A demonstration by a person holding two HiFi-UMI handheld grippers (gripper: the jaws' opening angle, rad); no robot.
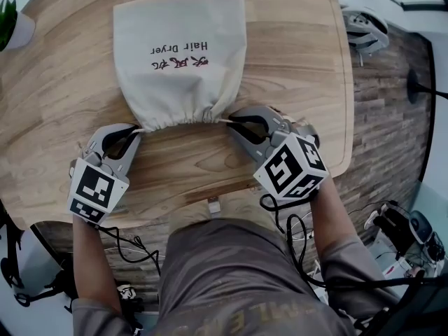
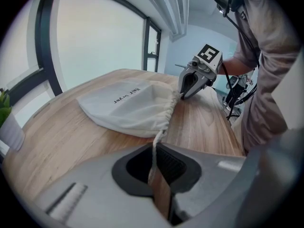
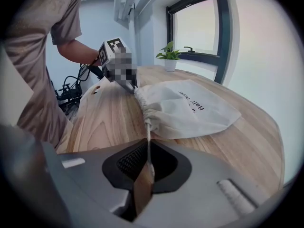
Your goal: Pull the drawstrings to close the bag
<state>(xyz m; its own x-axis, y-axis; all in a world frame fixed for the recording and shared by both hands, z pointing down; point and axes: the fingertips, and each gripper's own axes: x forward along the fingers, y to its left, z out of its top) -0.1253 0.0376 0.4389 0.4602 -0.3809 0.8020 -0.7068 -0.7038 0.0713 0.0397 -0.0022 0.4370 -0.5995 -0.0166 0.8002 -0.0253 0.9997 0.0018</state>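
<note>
The one bag (image 1: 180, 61) lies flat in the middle of the counter (image 1: 294, 54), gathered mouth toward the near edge; its two drawstrings run outward, the left drawstring (image 1: 142, 129) pinched in the closed left tool (image 1: 134, 134), the right drawstring (image 1: 222, 121) in the closed right tool (image 1: 232, 123). The cinching looks nearly done; next, I judge, both tools pull farther apart along the near edge without slipping.

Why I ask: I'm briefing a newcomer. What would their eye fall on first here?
The white cloth bag lying flat on the wooden table, its gathered mouth at the near side. Then the left gripper and right gripper flanking that mouth, each shut on a string: the left drawstring and right drawstring run from the bag into the jaws.
</note>
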